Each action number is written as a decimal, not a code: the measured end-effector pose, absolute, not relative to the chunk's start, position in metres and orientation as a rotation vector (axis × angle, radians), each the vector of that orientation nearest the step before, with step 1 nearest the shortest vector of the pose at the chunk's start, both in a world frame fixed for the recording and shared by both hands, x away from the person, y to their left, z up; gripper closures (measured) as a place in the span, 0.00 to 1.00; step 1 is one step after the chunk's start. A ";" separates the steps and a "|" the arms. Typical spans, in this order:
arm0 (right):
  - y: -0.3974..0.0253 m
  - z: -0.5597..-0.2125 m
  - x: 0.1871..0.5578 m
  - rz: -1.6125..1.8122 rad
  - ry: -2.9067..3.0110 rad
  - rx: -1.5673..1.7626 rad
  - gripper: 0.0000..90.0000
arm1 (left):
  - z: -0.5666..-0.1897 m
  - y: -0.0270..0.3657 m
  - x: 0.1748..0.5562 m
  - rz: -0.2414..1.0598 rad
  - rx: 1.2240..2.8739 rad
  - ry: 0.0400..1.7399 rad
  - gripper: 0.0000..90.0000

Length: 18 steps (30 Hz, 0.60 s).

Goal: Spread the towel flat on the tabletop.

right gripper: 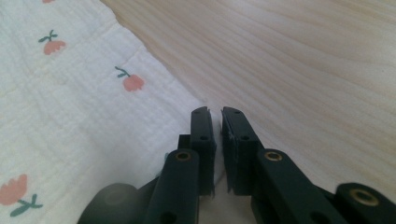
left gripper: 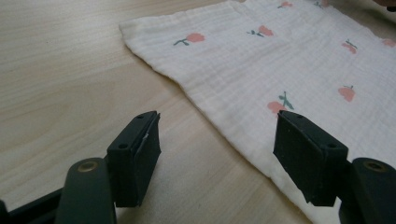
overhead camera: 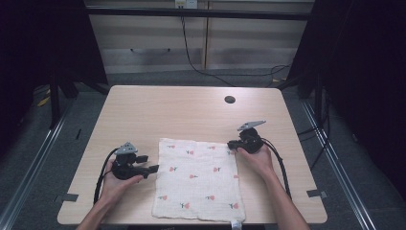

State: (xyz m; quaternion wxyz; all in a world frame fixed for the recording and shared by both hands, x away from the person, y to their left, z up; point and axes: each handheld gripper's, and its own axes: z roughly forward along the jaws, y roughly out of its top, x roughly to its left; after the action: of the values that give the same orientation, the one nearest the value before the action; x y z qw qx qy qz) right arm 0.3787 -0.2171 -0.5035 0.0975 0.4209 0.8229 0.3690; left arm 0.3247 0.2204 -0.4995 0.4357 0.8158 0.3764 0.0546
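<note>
Lying flat near the front edge of the wooden table, the flower-printed muslin cloth looks about to be folded. The right gripper sits at the cloth's far right corner, jaws nearly closed (its own view shows a thin gap, apparently pinching the cloth's edge). The left gripper waits wide open beside the cloth's left edge, holding nothing; its own view shows one jaw over bare wood, the other over fabric. Next, it likely needs to close on that edge.
</note>
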 end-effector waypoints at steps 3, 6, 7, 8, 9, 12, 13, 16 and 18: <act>-0.221 -0.503 0.380 1.171 2.395 1.285 0.96 | -0.496 0.219 0.329 0.140 2.032 0.934 0.36; -0.222 -0.501 0.380 1.184 2.383 1.288 0.96 | -0.492 0.218 0.334 0.149 2.021 0.926 0.39; -0.222 -0.500 0.379 1.192 2.382 1.292 0.96 | -0.490 0.218 0.338 0.131 2.020 0.928 0.39; -0.222 -0.499 0.379 1.199 2.380 1.282 0.96 | -0.485 0.217 0.343 0.141 2.014 0.916 0.40; -0.222 -0.499 0.379 1.199 2.380 1.282 0.96 | -0.485 0.217 0.343 0.141 2.014 0.916 0.44; -0.222 -0.498 0.378 1.214 2.374 1.282 0.96 | -0.480 0.215 0.355 0.162 2.052 0.890 0.49; -0.222 -0.499 0.378 1.218 2.376 1.280 0.96 | -0.479 0.216 0.360 0.158 2.051 0.893 0.50; -0.221 -0.500 0.377 1.213 2.379 1.286 0.96 | -0.482 0.216 0.377 0.159 2.041 0.928 0.51; -0.221 -0.500 0.377 1.214 2.377 1.286 0.96 | -0.487 0.215 0.387 0.152 2.046 0.955 0.48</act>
State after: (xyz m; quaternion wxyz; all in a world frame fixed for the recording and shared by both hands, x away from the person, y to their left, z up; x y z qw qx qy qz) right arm 0.3773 -0.2212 -0.4997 0.0894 0.4324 0.7991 0.4080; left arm 0.3873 0.2146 -0.4870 0.4252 0.8184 0.3819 0.0606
